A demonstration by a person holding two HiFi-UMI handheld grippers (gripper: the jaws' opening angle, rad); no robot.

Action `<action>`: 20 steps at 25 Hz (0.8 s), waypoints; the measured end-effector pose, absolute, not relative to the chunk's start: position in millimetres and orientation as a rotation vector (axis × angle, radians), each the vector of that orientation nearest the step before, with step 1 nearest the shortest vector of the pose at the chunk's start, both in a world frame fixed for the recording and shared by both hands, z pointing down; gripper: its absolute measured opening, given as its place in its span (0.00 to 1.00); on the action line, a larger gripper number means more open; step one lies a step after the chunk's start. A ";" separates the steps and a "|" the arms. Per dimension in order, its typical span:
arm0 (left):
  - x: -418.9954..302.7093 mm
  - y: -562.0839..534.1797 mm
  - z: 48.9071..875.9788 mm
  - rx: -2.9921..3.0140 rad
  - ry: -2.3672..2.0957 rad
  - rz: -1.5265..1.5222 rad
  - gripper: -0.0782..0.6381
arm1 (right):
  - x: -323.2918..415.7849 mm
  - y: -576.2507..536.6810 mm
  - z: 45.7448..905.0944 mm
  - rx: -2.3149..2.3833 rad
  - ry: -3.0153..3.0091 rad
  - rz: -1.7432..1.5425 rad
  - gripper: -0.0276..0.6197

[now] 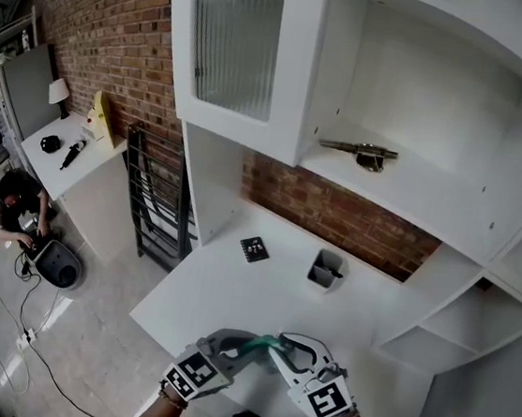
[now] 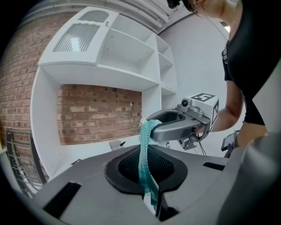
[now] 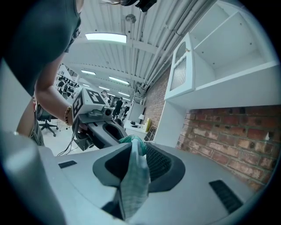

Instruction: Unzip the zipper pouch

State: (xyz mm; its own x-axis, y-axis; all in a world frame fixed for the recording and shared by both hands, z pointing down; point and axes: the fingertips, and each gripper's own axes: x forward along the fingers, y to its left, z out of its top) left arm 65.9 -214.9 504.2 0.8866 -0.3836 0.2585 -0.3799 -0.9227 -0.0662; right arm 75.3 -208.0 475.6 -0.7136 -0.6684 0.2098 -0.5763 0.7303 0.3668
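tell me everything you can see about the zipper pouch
The zipper pouch is soft teal-green mesh, bunched into a narrow crumpled strip. It is held in the air above the white desk, spanning the two grippers: the left gripper is shut on one end, the right gripper on the other. Its zipper cannot be made out.

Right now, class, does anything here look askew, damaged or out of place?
Only the green mesh pouch: it is pinched between left tongs and right tongs, bunched and twisted rather than flat. Nothing looks spilled or broken.
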 end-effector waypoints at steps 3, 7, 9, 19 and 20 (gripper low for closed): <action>68.2 -210.5 500.1 -2.997 0.580 -0.434 0.13 | 78.9 -204.3 471.1 0.944 -2.715 -0.306 0.23; 70.4 -202.6 500.1 -2.942 0.517 -0.474 0.13 | 82.6 -198.3 464.2 0.841 -2.888 -0.042 0.40; 71.5 -199.4 498.4 -2.940 0.495 -0.460 0.13 | 81.4 -194.7 469.5 0.719 -2.916 0.053 0.41; 75.1 -188.2 498.2 -2.983 0.351 -0.448 0.13 | 75.6 -183.0 477.2 0.476 -2.894 -0.027 0.16; 75.3 -188.2 498.7 -2.986 0.346 -0.450 0.13 | 76.4 -182.7 477.8 0.477 -2.886 -0.043 0.12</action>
